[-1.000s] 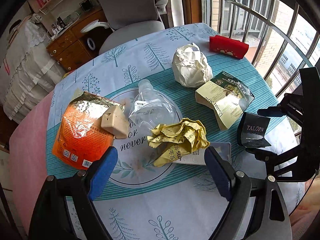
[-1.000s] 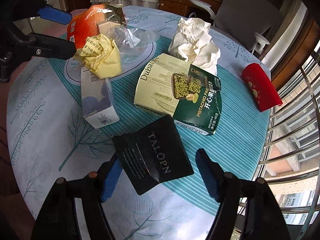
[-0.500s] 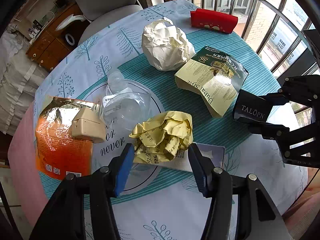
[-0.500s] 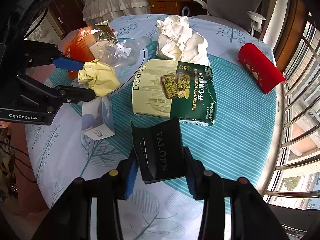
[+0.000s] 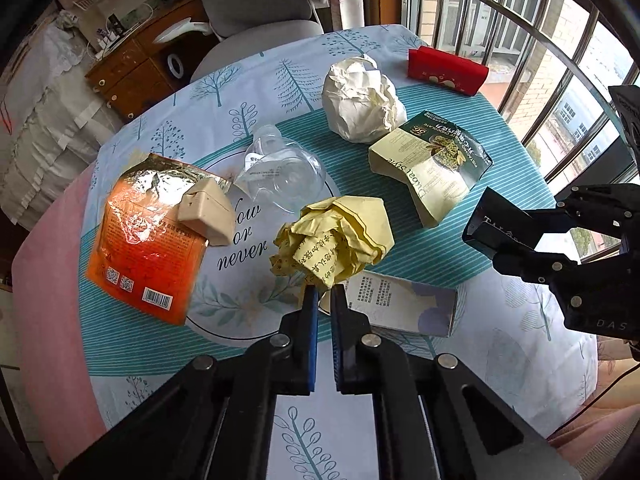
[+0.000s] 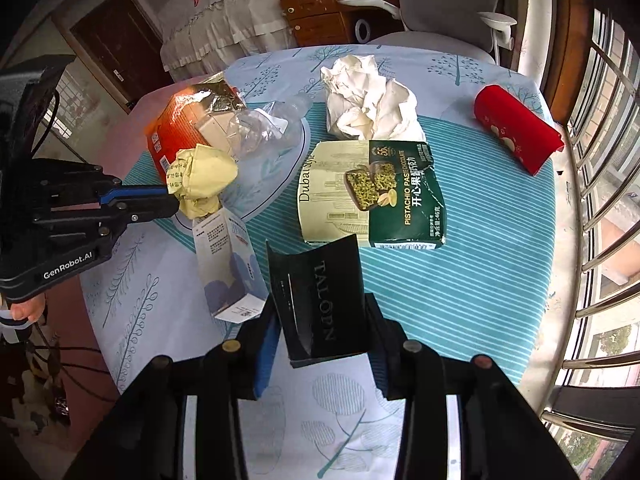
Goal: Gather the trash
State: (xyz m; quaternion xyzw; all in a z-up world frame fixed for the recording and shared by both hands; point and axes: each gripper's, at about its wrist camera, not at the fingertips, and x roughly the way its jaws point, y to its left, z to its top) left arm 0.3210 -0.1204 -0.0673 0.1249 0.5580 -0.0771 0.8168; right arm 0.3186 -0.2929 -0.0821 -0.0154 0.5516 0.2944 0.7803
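Above the round table (image 5: pixel 520 148), a corner of the crumpled yellow paper (image 5: pixel 334 236) is pinched by the left gripper (image 5: pixel 324 294), whose jaws have just closed, while the black TALOPN box (image 6: pixel 320 304) is clamped and held lifted by the right gripper (image 6: pixel 322 334)

Lower edge of black TALOPN pouch (image 6: pixel 320 300) hidden between right tongs (image 6: pixel 320 344). Near end of white carton (image 5: pixel 400 304) behind left tongs (image 5: pixel 325 292). Beige box (image 6: pixel 214 130) half hidden behind clear plastic bag (image 6: pixel 260 126). Small print on orange packet (image 5: pixel 148 240) unreadable.
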